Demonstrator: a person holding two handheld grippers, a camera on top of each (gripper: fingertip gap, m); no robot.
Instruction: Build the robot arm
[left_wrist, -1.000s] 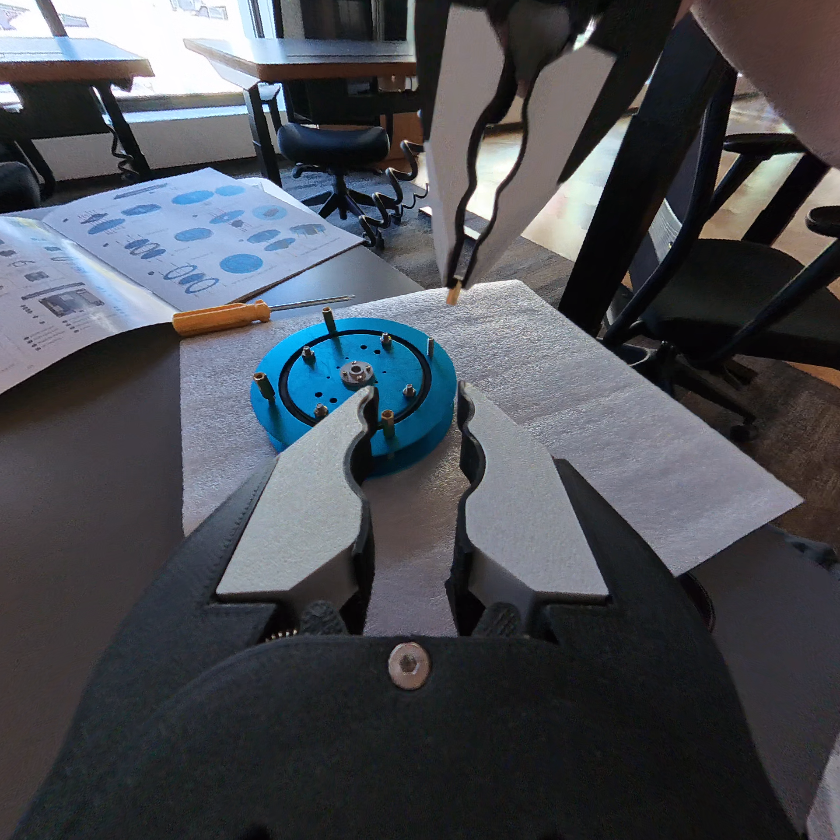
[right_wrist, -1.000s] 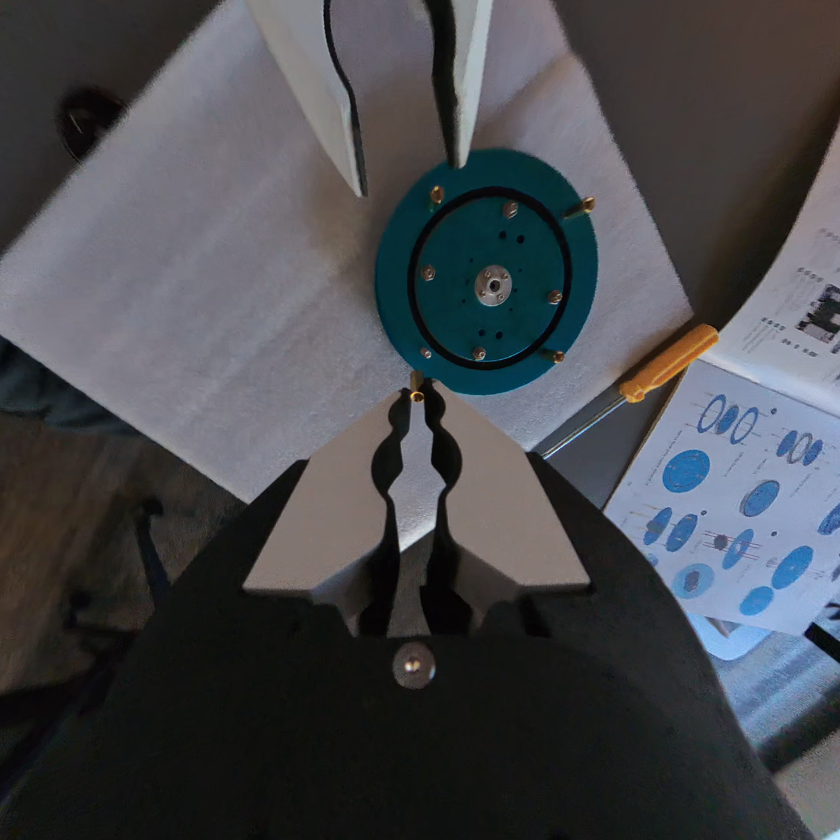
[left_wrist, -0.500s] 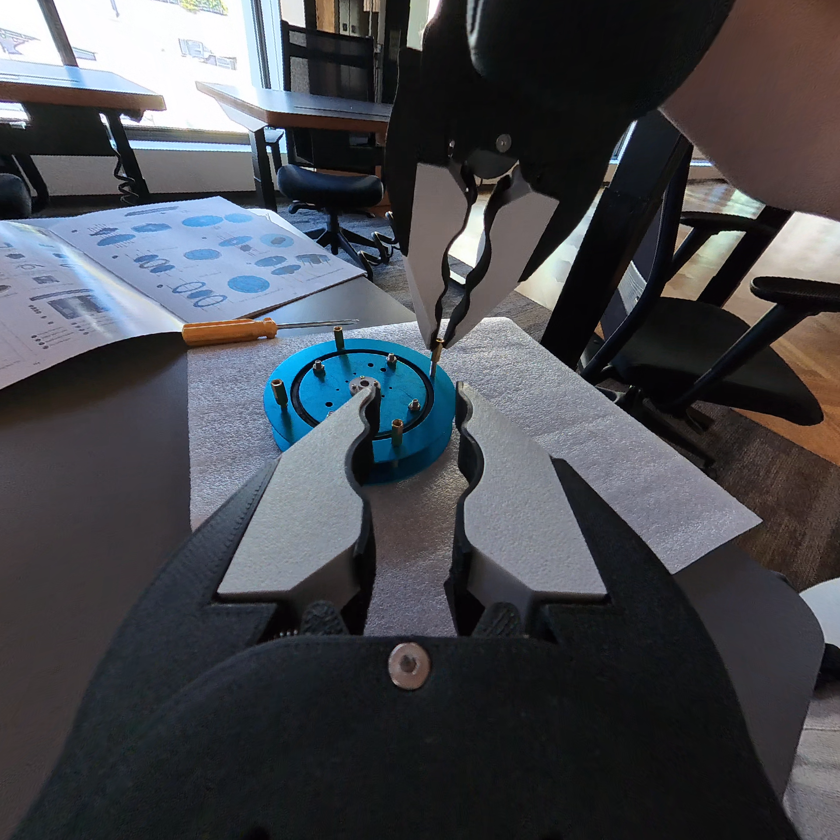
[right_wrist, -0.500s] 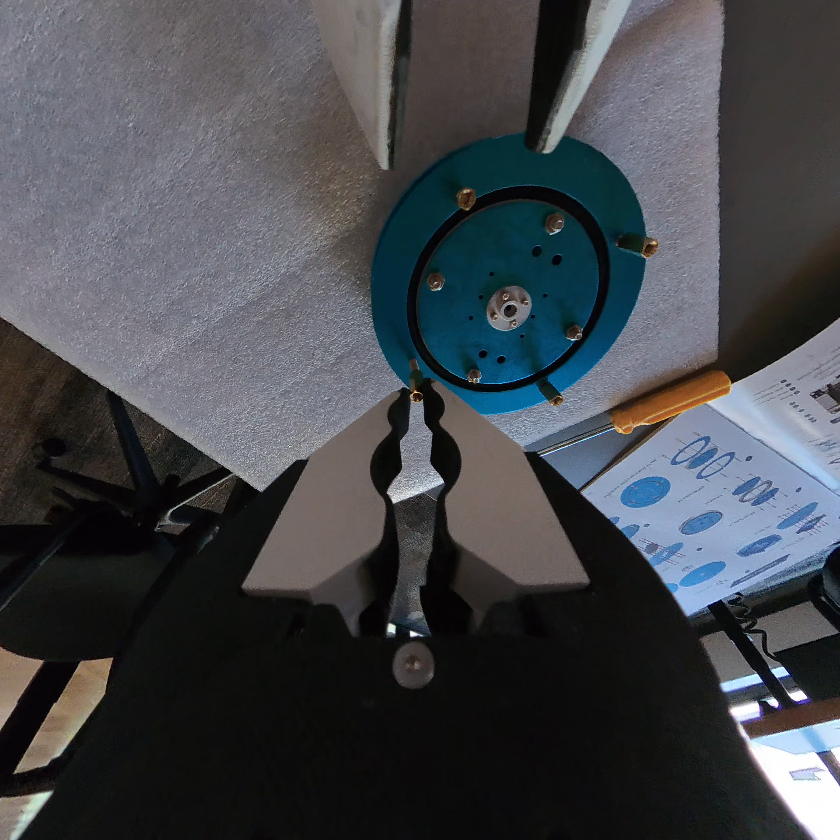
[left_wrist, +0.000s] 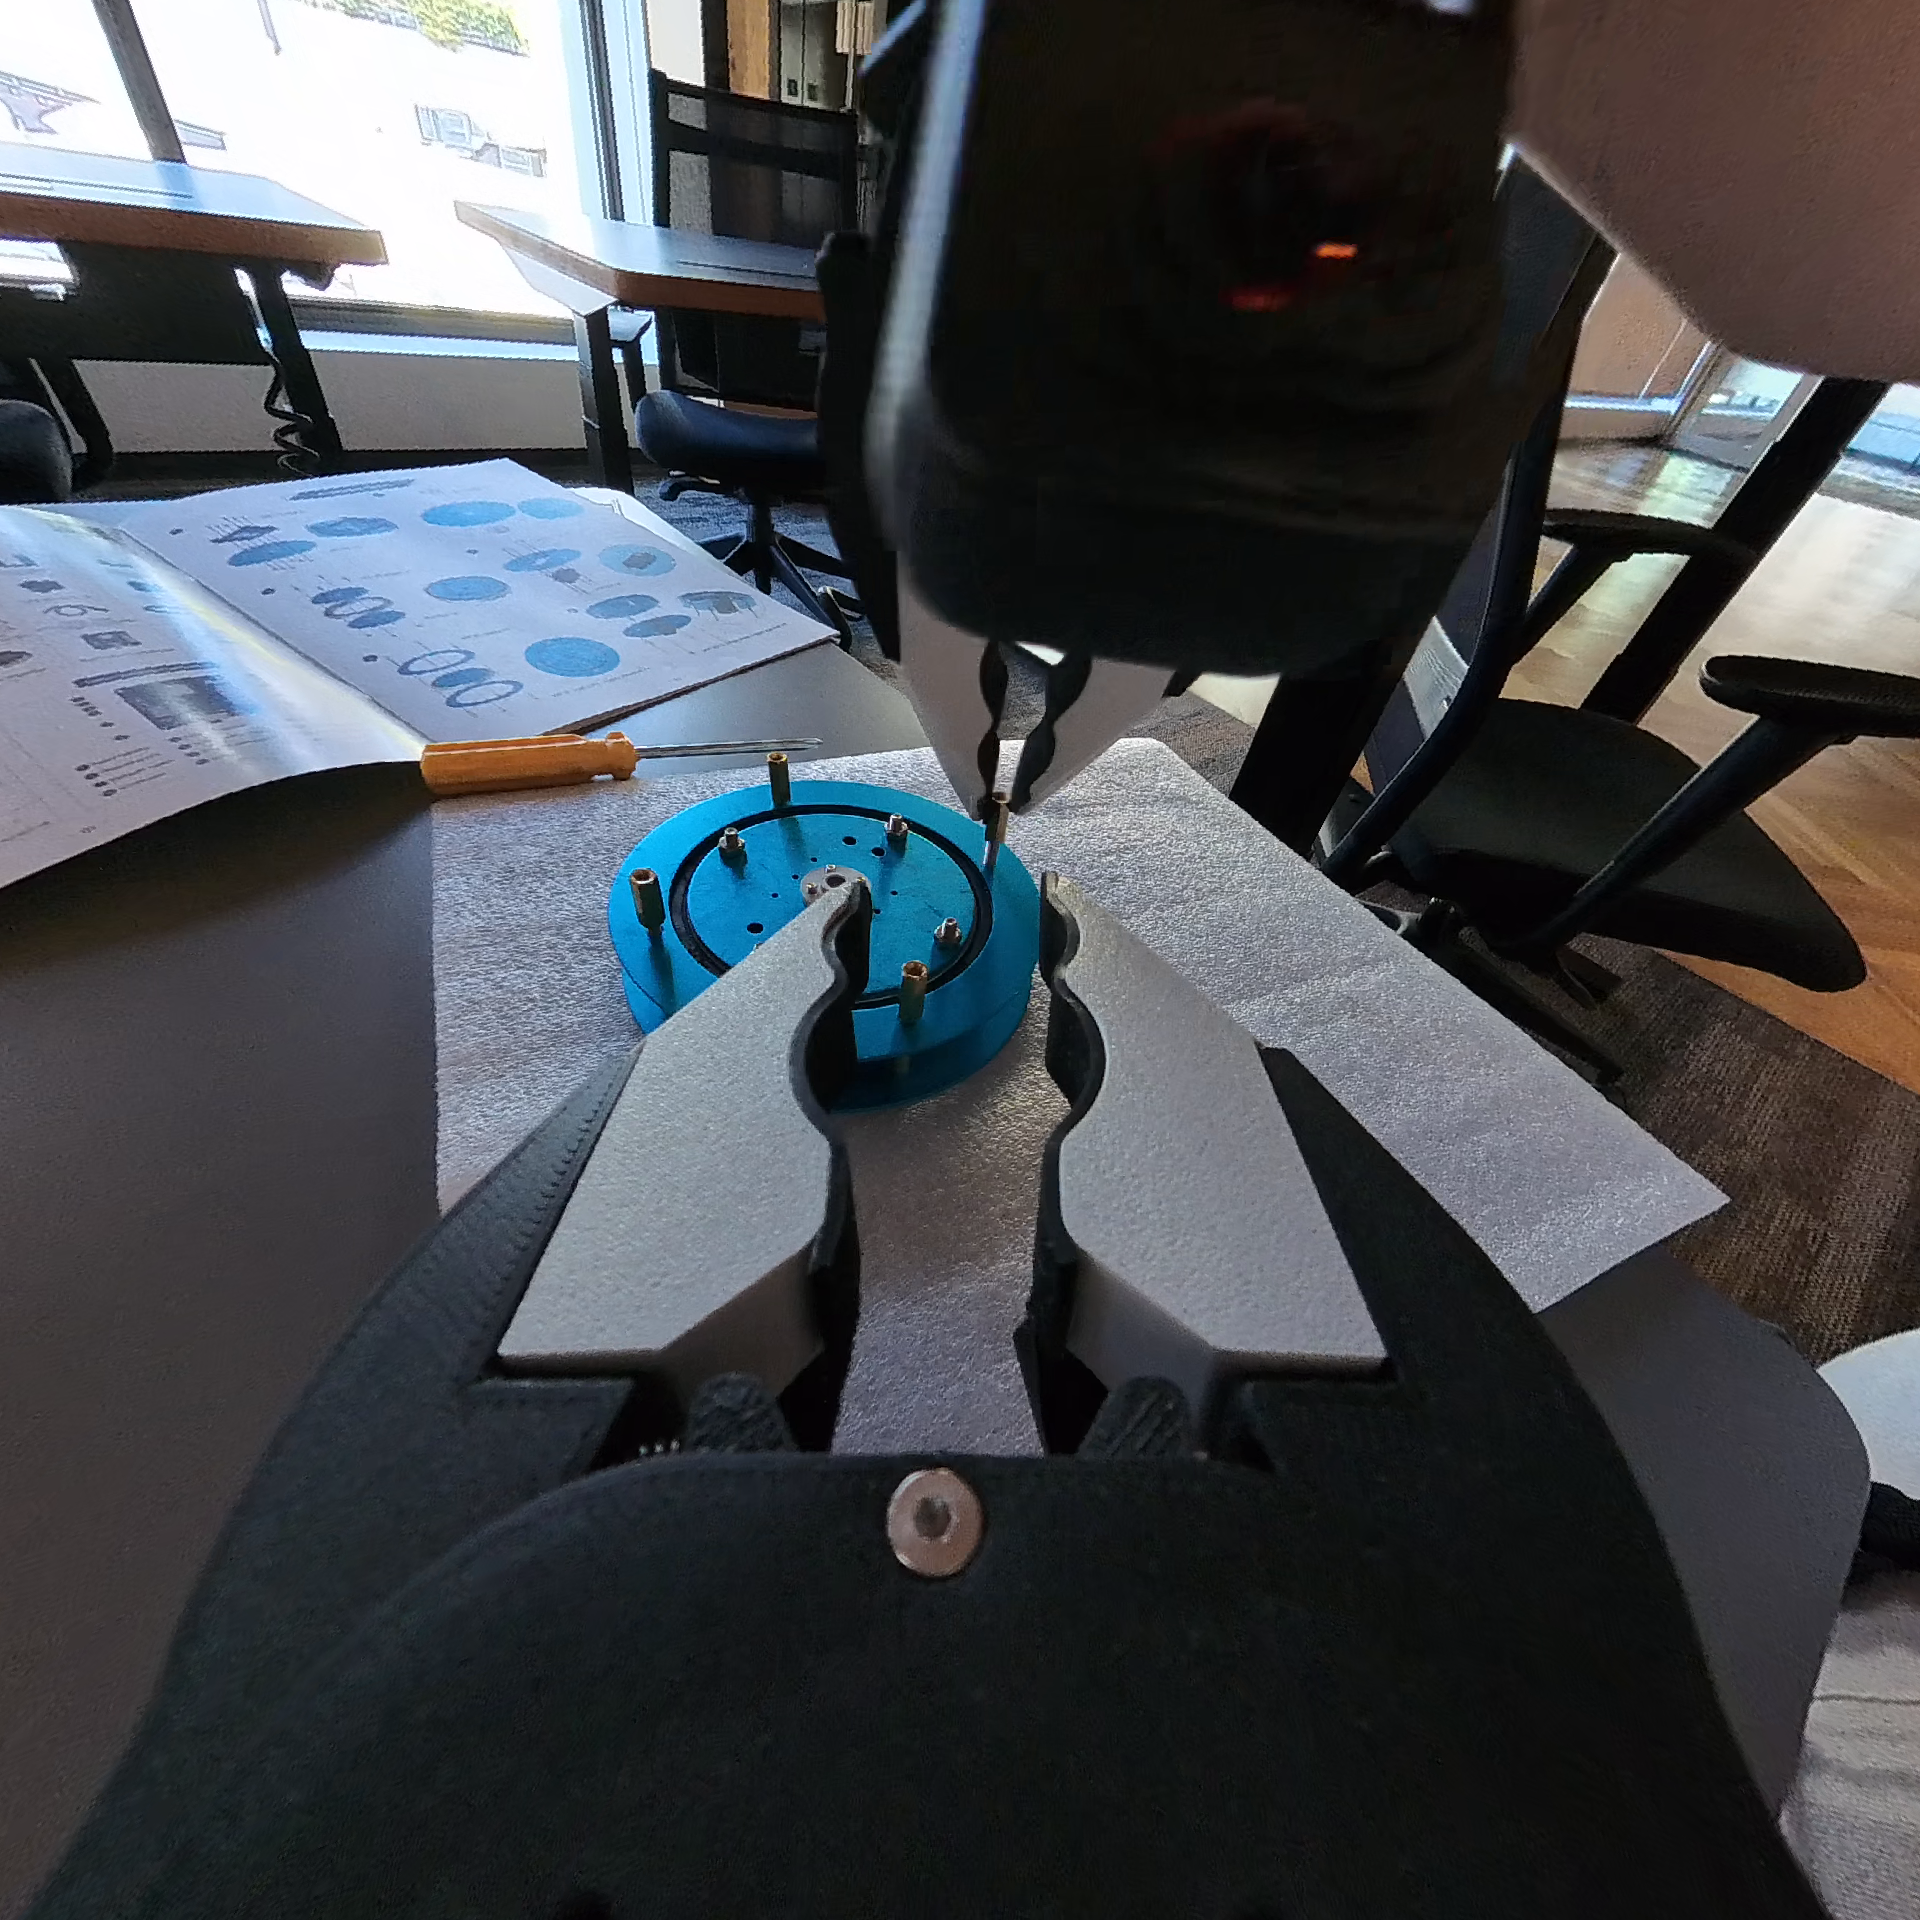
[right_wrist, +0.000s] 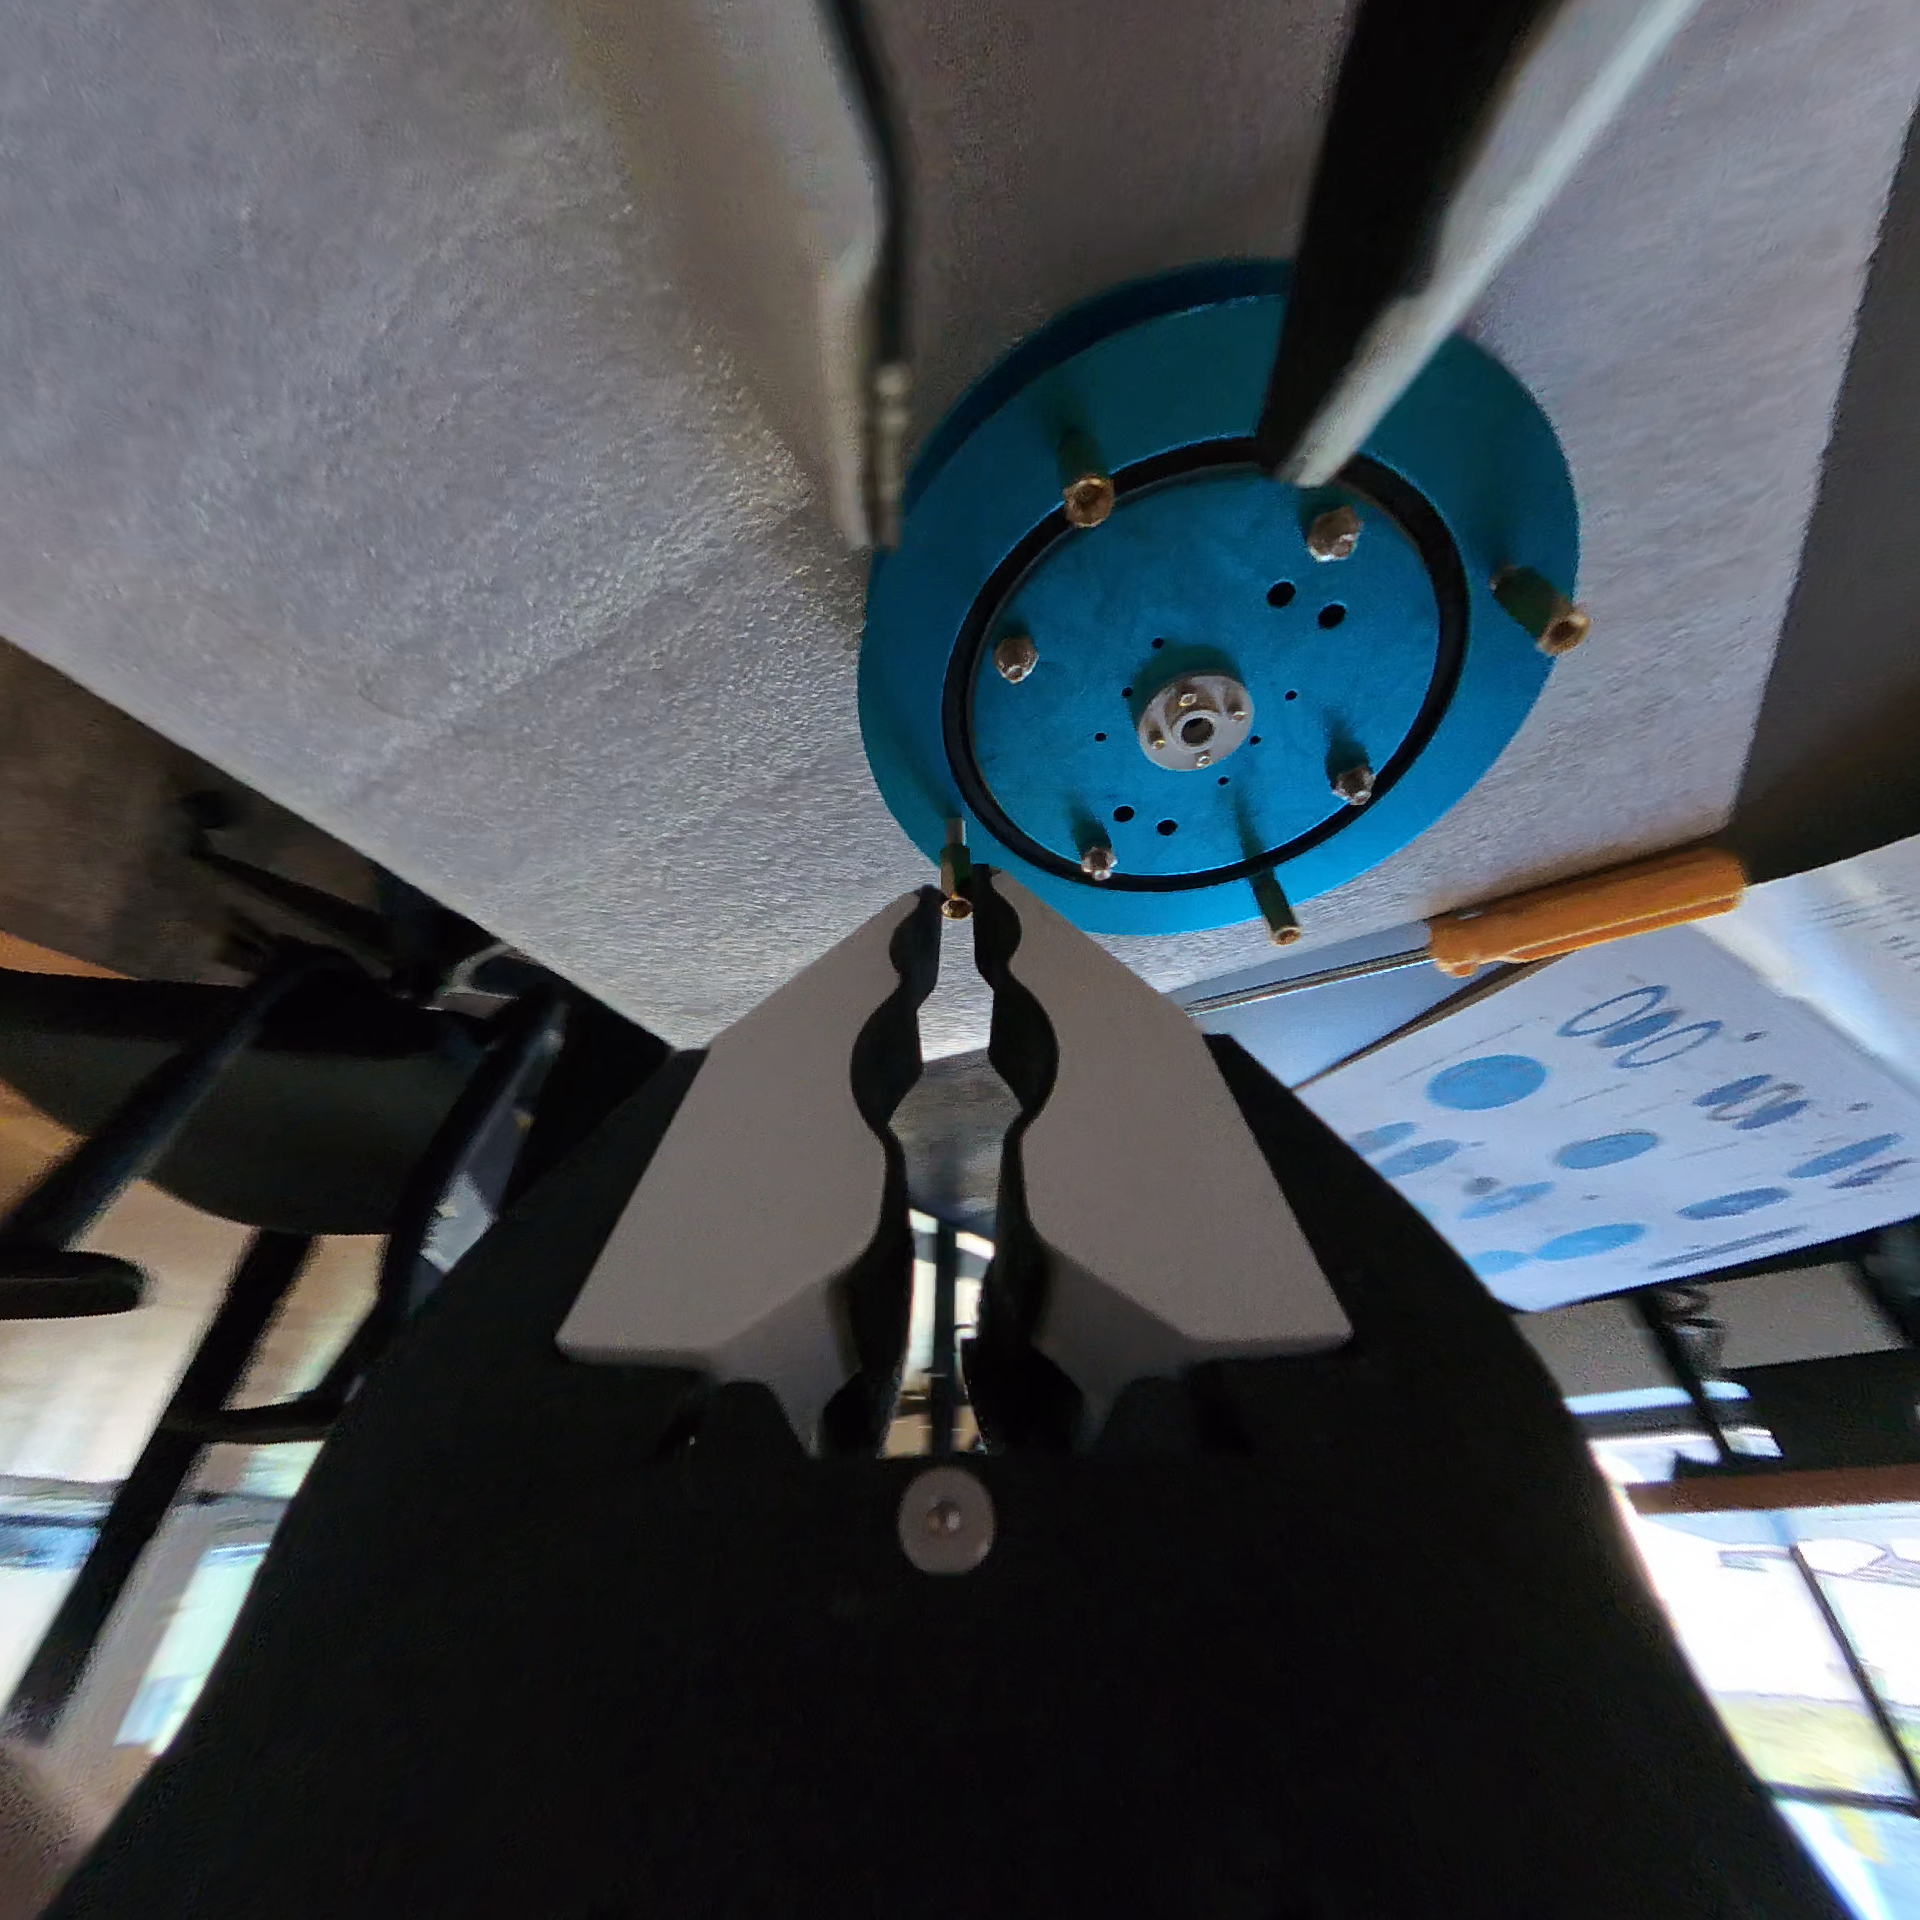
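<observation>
I am looking across an office with desks and rolling chairs by bright windows; my work sits on a dark counter (left_wrist: 187, 1143) under a white foam sheet (left_wrist: 1299, 997). Near the sheet's far left corner lies a round blue plastic disc (left_wrist: 831, 914) with a black ring set into its face. Three brass standoff posts stand on its rim; a fourth spot is being filled.

My right claw (left_wrist: 1000, 802) is pinched narrow on a small brass standoff post (right_wrist: 954, 883), its lower end at the disc's rim; whether it is seated I cannot tell. My left claw (left_wrist: 948, 896) stands wide, holding nothing, its fingers straddling the disc's near edge.

Off the sheet's far edge rest a yellow-handled screwdriver (left_wrist: 530, 758) and an open illustrated booklet (left_wrist: 312, 613).
</observation>
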